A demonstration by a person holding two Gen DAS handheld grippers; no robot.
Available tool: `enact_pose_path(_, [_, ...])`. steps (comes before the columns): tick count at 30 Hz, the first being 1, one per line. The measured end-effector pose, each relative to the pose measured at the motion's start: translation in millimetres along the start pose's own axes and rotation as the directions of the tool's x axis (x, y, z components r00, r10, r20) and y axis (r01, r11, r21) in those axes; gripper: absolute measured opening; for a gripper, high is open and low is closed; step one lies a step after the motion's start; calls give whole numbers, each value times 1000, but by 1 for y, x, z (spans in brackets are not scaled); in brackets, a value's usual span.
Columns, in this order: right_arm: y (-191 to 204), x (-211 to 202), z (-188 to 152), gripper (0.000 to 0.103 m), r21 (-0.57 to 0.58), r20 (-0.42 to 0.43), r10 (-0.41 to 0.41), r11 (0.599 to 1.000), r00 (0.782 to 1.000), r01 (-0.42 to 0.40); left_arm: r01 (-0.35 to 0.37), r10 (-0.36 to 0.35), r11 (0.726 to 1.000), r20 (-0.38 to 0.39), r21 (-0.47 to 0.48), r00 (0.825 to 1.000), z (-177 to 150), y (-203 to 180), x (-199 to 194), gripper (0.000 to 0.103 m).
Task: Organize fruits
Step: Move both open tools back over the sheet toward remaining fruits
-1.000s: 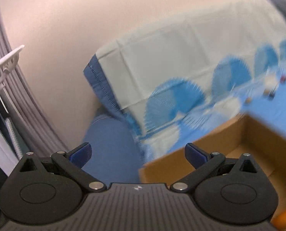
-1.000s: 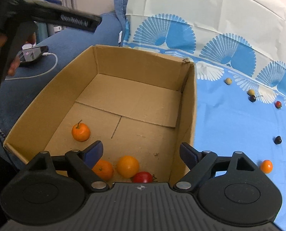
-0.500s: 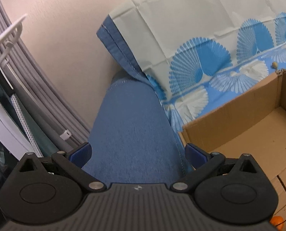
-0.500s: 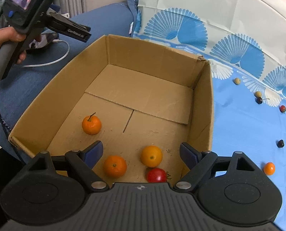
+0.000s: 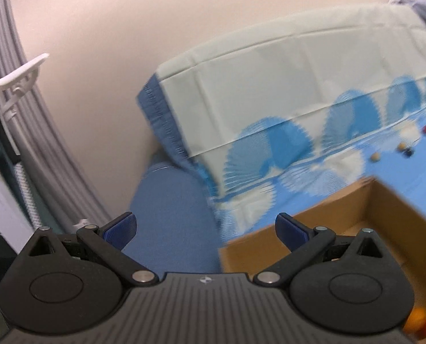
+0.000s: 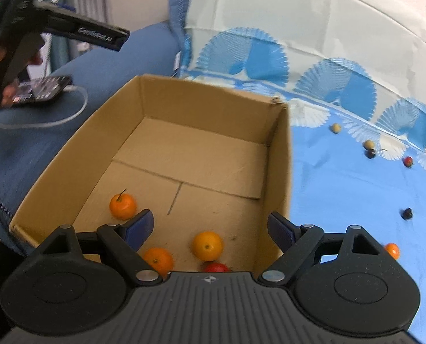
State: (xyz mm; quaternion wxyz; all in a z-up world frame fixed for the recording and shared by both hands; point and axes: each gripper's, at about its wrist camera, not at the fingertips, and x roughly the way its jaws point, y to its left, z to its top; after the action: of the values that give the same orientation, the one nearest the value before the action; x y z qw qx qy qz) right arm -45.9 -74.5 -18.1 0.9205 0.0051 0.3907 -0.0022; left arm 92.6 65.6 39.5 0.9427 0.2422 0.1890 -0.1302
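Four fruits [image 6: 207, 245] lie in the box [image 6: 278, 172]; several small ones [image 6: 392, 250] wait on the cloth [image 6: 341, 189]. Both my claws [image 6: 210, 226] gape, empty.

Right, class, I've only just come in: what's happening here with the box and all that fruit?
A person holding a gripper in each hand is sorting fruit into a cardboard box. Three oranges and a red fruit already lie inside it. Several small fruits, among them a small orange one and a dark one, lie scattered on the blue cloth beside the box. Both the right gripper and the left gripper are open and empty.
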Motion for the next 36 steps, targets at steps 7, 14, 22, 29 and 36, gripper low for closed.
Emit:
enact_pose_path(7, [-47, -23, -3, 90, 118, 43, -57, 992, 997, 51, 165, -164, 985, 20, -52, 986, 19, -42, -40, 103])
enact_pose_path(14, [-104, -37, -26, 91, 218, 71, -151, 967, 986, 133, 260, -265, 958, -29, -118, 964, 38, -84, -56, 103])
enact_pose_path(22, [-180, -49, -55, 93, 319, 78, -247, 924, 966, 211, 305, -318, 945, -113, -115, 941, 65, -154, -40, 103])
enact_pose_path(29, [-258, -22, -83, 93, 382, 55, -321, 882, 946, 277, 377, -407, 912, -240, -162, 881, 78, -238, 9, 103])
enact_pose_path(36, [-341, 26, -83, 93, 385, 60, -365, 867, 929, 315, 441, -500, 861, -263, -253, 825, 106, -313, 98, 103])
